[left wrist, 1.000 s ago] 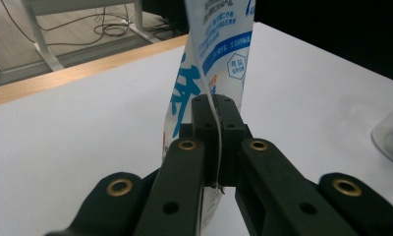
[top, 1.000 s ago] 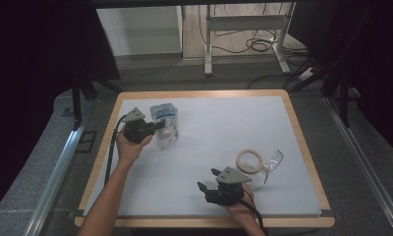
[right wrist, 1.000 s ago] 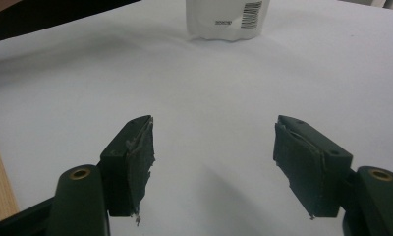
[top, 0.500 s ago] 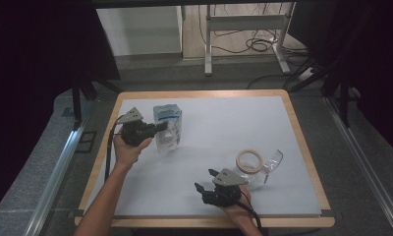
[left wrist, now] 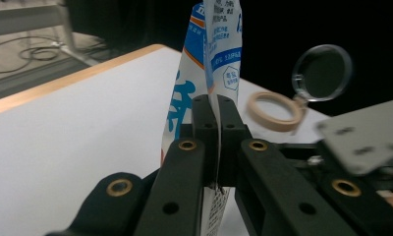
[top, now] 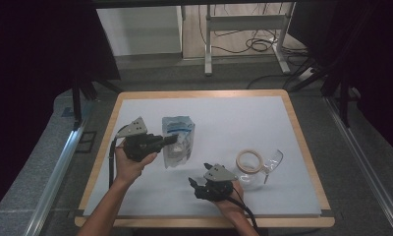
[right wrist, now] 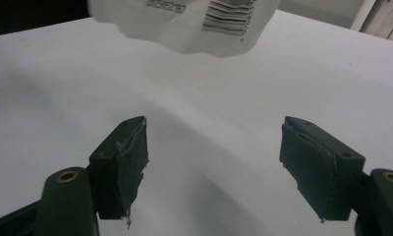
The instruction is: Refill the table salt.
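Left gripper [top: 166, 141]: clamped tight on the side edge of the plastic pouch [top: 178, 141], jaws pressed flat together on the film in the left gripper view, pouch [left wrist: 211, 69] hanging upright. Since a second ago, lifted and carried away from the table's far-left part toward the middle, pouch now upright rather than lying low. Right gripper [top: 198, 182]: jaws apart, just been opening wider, nothing between them, bare white mat [right wrist: 194, 147] below; barely shifted. Just right of it, tan ring [top: 249, 161] and clear round lid [top: 274, 160], unmoved.
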Available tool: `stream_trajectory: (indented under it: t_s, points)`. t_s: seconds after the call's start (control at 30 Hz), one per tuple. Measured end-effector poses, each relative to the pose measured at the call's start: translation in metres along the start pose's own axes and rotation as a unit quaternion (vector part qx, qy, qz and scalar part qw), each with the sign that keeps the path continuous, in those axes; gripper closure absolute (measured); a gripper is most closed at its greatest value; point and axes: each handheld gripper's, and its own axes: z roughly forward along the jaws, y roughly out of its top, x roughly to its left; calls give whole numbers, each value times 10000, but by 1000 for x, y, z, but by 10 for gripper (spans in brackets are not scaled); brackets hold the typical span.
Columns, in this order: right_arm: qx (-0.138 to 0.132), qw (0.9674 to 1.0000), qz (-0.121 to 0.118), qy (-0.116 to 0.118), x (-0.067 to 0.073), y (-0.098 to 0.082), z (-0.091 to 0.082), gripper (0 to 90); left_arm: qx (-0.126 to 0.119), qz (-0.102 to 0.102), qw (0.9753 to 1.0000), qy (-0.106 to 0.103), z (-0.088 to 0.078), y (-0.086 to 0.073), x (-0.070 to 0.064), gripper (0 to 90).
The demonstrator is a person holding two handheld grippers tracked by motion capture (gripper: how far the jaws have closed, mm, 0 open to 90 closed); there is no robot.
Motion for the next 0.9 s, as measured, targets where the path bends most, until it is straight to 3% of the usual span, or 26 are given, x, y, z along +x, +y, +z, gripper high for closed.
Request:
stream_trajectory:
  t_s: [0.23, 0.5, 0.7, 0.77, 0.83, 0.9]
  points:
    - [-10, 9998, -116, -159, 2, 3, 6, 264, 19, 78, 9995, -302, 5, 3, -21, 900]
    - [-94, 9988, -228, -424, -2, 3, 8, 245, 120, -11, 9992, -375, 14, -2, -26, 900]
    - [-207, 9958, -613, -645, 2, 5, 10, 251, 179, -1, 9990, -401, 21, 0, -29, 900]
    - [-284, 9952, -723, -593, 5, 5, 10, 257, 192, -40, 9988, -453, 24, 1, -30, 900]
    - [-320, 9923, -955, -714, 9, 6, 10, 265, 223, -55, 9986, -467, 27, 2, -31, 900]
    - [-291, 9919, -971, -767, 9, 5, 9, 279, 257, -17, 9988, -419, 30, 5, -33, 900]
